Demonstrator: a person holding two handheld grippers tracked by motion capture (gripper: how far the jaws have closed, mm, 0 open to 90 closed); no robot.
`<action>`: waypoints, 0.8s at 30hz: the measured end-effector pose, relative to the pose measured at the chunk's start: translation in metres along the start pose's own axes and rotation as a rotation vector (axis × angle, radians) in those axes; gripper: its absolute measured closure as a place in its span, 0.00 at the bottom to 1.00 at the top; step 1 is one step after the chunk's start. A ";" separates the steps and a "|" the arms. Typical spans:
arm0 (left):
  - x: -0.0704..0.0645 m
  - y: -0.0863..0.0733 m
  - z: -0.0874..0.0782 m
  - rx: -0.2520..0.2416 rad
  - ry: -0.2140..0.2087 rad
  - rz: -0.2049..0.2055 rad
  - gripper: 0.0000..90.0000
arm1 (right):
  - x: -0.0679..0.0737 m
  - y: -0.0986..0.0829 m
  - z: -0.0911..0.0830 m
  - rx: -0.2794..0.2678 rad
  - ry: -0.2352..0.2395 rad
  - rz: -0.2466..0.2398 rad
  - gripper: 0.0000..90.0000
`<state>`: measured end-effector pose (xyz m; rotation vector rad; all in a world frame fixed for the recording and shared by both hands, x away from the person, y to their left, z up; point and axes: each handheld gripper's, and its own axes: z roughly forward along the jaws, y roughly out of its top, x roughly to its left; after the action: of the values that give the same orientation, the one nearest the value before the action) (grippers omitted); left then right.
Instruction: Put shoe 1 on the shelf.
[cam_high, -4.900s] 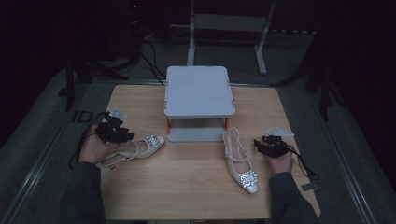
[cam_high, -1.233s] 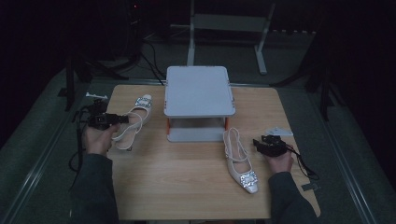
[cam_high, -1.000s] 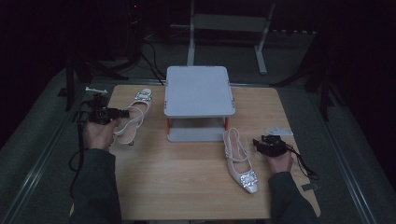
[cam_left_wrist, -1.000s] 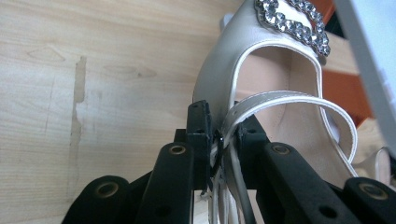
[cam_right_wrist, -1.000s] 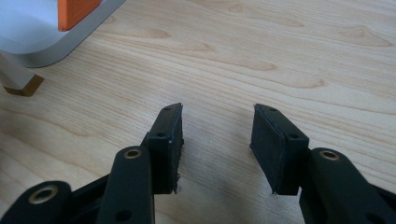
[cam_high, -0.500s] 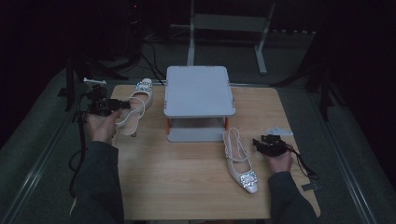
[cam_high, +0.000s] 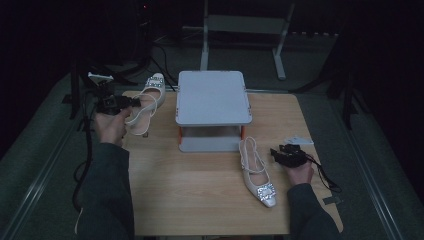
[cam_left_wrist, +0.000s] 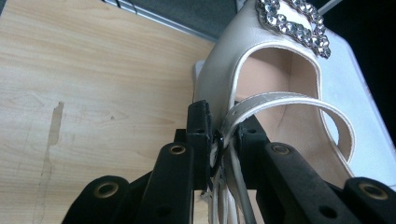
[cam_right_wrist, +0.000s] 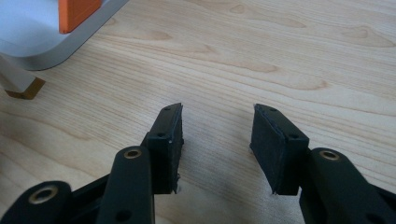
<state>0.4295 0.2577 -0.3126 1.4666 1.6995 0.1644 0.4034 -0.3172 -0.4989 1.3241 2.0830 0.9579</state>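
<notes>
My left gripper (cam_left_wrist: 219, 140) pinches the thin strap of a cream slingback shoe (cam_high: 146, 102) with a rhinestone buckle on its toe. I hold the shoe lifted over the tabletop's (cam_high: 200, 200) far left corner, toe pointing away from me past the far edge. Its mate (cam_high: 256, 172) lies flat near the right edge, buckled toe toward the near edge.

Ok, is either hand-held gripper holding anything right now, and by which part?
The left hand-held gripper clamps the cream slingback shoe by its heel strap. The right hand-held gripper is open, holding nothing.
</notes>
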 end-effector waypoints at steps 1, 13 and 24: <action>0.000 0.000 0.000 0.000 0.000 0.000 0.89 | 0.000 0.000 0.000 0.000 0.000 0.000 0.59; -0.034 0.017 0.000 -0.026 -0.029 -0.013 0.89 | 0.000 0.001 0.001 -0.001 0.004 0.001 0.59; -0.075 0.028 0.015 -0.028 -0.023 -0.027 0.89 | 0.002 0.003 0.003 0.001 0.008 -0.007 0.59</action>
<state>0.4553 0.1952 -0.2672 1.4194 1.6908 0.1560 0.4063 -0.3140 -0.4987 1.3150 2.0930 0.9602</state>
